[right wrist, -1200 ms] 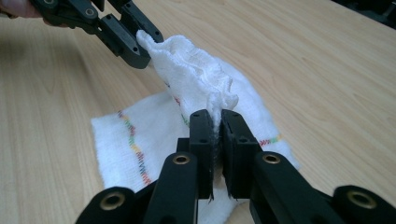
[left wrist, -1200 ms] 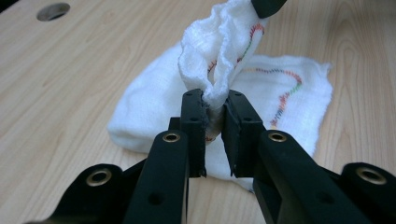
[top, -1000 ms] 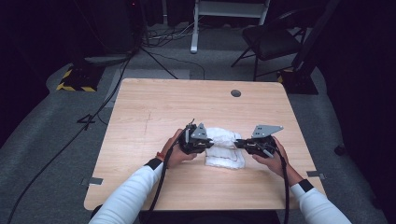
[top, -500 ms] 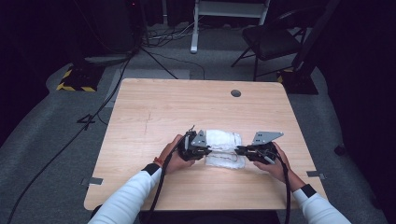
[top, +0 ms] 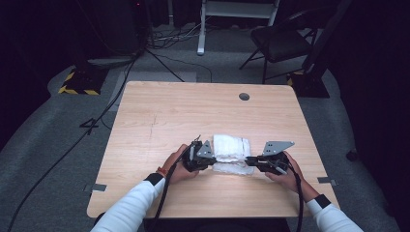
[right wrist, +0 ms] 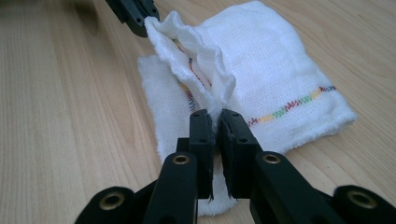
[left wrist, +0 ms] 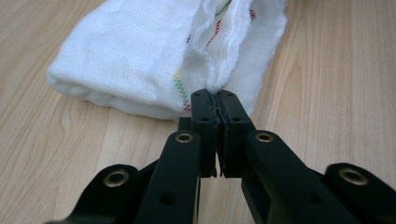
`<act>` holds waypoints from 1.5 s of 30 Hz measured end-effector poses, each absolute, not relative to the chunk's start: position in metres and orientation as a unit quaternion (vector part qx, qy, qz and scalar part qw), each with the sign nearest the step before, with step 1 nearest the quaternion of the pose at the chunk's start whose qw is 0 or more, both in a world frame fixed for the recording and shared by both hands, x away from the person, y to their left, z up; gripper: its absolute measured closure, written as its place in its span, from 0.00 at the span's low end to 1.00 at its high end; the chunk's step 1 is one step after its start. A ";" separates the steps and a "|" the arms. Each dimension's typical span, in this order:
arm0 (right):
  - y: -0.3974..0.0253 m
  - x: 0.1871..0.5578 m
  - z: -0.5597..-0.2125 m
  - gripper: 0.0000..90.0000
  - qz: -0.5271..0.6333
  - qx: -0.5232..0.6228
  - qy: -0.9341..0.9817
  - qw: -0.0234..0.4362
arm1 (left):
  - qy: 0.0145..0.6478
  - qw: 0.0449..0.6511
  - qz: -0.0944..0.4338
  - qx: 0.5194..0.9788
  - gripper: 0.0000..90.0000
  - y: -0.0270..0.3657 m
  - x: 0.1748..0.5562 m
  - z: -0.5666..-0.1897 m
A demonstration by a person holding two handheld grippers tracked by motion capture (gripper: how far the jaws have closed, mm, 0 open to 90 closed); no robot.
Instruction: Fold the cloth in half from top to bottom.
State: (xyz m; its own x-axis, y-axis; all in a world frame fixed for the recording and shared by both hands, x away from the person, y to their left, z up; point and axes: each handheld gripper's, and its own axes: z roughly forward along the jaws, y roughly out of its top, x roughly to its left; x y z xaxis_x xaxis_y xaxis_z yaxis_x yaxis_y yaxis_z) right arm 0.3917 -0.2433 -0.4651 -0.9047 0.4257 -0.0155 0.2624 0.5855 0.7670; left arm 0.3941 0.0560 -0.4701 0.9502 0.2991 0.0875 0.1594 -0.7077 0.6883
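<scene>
A white cloth [top: 232, 153] with a line of multicoloured stitching is lying folded on the wooden bench [top: 159, 116], nearer the bench's near edge than its far edge and a little toward the right side. The left hand-held gripper [top: 209, 161] is meeting the cloth at its left end and the right hand-held gripper [top: 247, 161] at its right end, each held in one of the person's hands, whose white sleeves are coming in over the near edge. In the left gripper view, the left hand-held gripper [left wrist: 215, 100] is clenching a gathered hem of the cloth [left wrist: 135, 56], its jaws pressed together with the fabric bunching out just beyond the tips. In the right gripper view, the right hand-held gripper [right wrist: 215, 122] is pinching the same raised, ruffled edge of the cloth [right wrist: 261, 70], its jaws nearly closed on a thin fold. The hem is running lifted between the two tools, while the rest of the cloth is resting flat on the bench.
</scene>
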 end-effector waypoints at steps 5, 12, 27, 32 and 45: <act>-0.245 0.389 -0.468 0.94 0.406 0.192 0.888 0.096 | 0.123 0.353 0.096 0.922 0.97 0.056 0.392 -0.473; -0.242 0.387 -0.472 0.96 0.398 0.190 0.893 0.090 | 0.122 0.345 0.099 0.925 0.97 0.057 0.390 -0.475; -0.245 0.381 -0.479 0.96 0.383 0.187 0.901 0.081 | 0.128 0.342 0.089 0.926 0.96 0.060 0.388 -0.483; -0.253 0.378 -0.482 0.94 0.382 0.195 0.900 0.078 | 0.123 0.336 0.085 0.930 0.95 0.063 0.380 -0.484; -0.261 0.386 -0.462 0.66 0.405 0.239 0.872 0.139 | 0.184 0.365 0.147 0.901 0.60 0.071 0.396 -0.463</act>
